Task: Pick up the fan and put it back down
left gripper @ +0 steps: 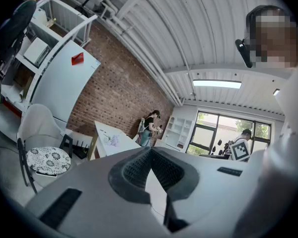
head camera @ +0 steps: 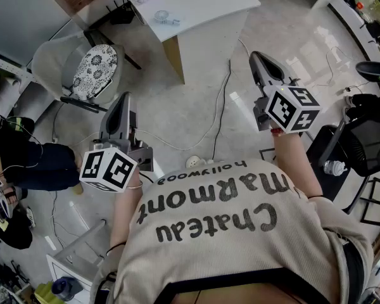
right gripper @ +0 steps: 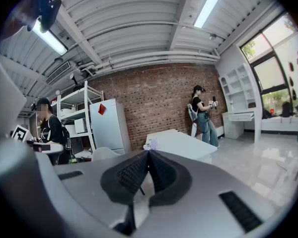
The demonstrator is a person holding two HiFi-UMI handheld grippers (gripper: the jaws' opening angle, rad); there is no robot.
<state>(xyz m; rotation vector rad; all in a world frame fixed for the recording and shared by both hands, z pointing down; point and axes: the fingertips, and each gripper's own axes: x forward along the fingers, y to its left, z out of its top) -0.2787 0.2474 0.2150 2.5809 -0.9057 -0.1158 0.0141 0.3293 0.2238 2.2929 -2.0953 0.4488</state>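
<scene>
A small round pale object with a short handle lies on the white table ahead; I cannot tell whether it is the fan. My left gripper is held level over the floor, its jaws closed tip to tip with nothing between them. My right gripper reaches forward at the right, tilted slightly down, also shut and empty. Both are well short of the table and touch nothing.
A chair with a patterned cushion stands at the left by the table. Cables and a power strip lie on the floor ahead. A seated person is at the left, and a black chair at the right.
</scene>
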